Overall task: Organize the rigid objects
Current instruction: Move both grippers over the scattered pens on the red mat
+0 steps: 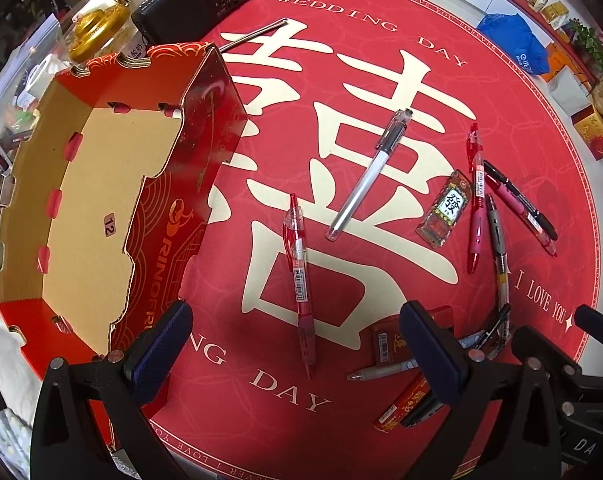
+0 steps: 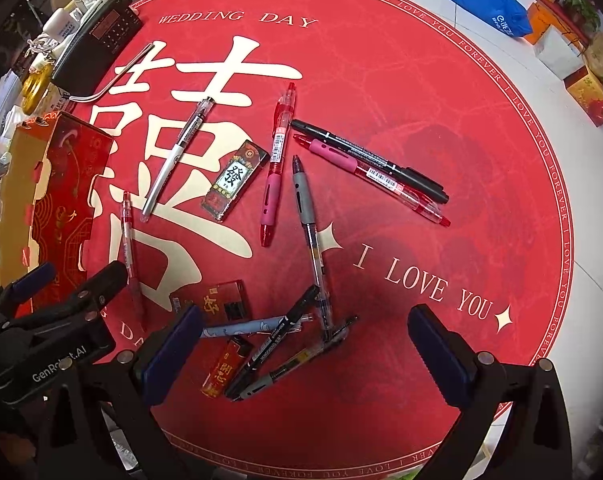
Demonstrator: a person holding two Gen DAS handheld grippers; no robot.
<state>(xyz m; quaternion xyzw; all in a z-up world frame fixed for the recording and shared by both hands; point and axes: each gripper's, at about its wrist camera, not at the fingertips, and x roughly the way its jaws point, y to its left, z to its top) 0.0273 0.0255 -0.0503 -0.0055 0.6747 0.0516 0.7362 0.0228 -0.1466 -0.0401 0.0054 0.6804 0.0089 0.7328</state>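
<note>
Pens [image 2: 313, 236] lie scattered mid-frame on the red mat [image 2: 441, 80]; the box [image 1: 85, 200] at left is empty. Both the left gripper [image 1: 297, 344] and right gripper [image 2: 305, 344] are wide open, holding nothing. Next: grab one pen.

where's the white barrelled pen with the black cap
The white barrelled pen with the black cap lies diagonally mid-mat on the cream character, between the lone red gel pen and the clear rectangular lighter.

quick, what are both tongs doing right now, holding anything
Left tongs: open, holding nothing.
Right tongs: open, holding nothing.
</note>
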